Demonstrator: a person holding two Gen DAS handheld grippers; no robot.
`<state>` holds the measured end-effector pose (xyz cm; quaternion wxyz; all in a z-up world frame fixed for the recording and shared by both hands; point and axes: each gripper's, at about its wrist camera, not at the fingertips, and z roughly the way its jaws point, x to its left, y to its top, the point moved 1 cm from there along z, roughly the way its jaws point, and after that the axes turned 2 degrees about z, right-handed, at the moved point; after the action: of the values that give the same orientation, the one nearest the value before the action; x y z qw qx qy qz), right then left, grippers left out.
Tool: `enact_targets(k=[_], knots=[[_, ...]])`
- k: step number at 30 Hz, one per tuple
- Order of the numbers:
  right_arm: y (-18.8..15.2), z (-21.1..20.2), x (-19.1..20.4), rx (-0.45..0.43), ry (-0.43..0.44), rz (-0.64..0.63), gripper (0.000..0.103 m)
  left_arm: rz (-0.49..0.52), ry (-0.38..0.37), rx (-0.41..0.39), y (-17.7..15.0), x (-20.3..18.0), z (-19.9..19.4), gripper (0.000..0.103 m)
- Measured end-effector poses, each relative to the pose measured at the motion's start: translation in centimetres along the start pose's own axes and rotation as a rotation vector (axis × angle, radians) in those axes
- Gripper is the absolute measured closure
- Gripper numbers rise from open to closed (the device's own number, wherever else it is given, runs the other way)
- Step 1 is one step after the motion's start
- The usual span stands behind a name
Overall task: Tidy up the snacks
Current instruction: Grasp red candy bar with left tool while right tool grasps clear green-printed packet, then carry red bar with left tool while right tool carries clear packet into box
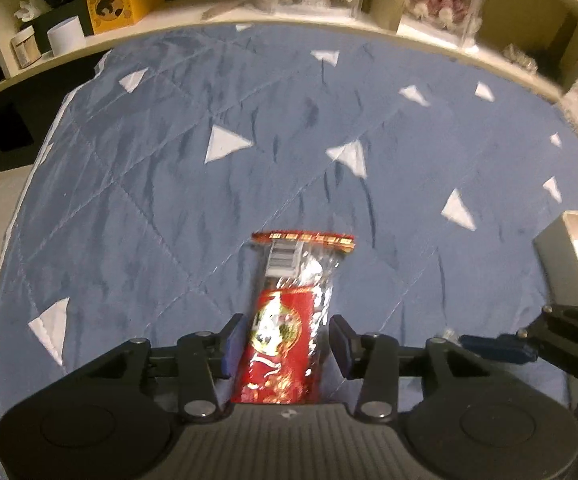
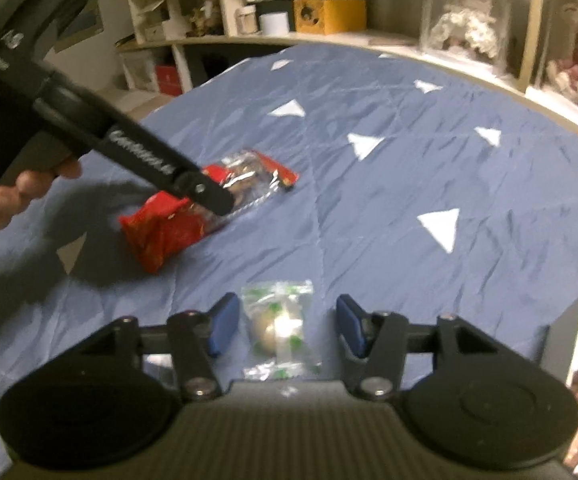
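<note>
Now both grippers straddle snacks lying on the blue quilt (image 1: pixel 169 160). The left gripper (image 1: pixel 287 344) stands released around the red foil packet (image 1: pixel 285 332), pads apart from it. The right gripper (image 2: pixel 285 330) gapes about the clear green-printed candy wrapper (image 2: pixel 279 328). Centre each before squeezing; crinkly film slips, so close gently toward the white box (image 1: pixel 557 256).

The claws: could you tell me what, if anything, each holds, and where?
Nothing, it seems. The left claw straddles the red packet, the right claw the candy wrapper; pads stand clear of both.
</note>
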<state>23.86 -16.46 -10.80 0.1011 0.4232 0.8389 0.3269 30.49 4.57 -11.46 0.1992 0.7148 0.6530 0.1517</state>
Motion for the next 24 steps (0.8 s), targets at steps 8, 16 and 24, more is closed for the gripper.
enact_targets(k=[8, 16, 24], knots=[[-0.5, 0.4, 1.4, 0.048, -0.022, -0.018, 0.067, -0.021, 0.022, 0.009, -0.8, 0.2, -0.2, 0.063], [-0.2, -1.9, -0.2, -0.03, -0.1, 0.161, 0.068, -0.089, -0.019, -0.072, -1.7, -0.9, -3.6, 0.064], [-0.1, -6.0, -1.4, -0.135, -0.177, 0.271, 0.068, -0.124, -0.065, -0.161, -2.6, -2.3, -7.7, 0.064]])
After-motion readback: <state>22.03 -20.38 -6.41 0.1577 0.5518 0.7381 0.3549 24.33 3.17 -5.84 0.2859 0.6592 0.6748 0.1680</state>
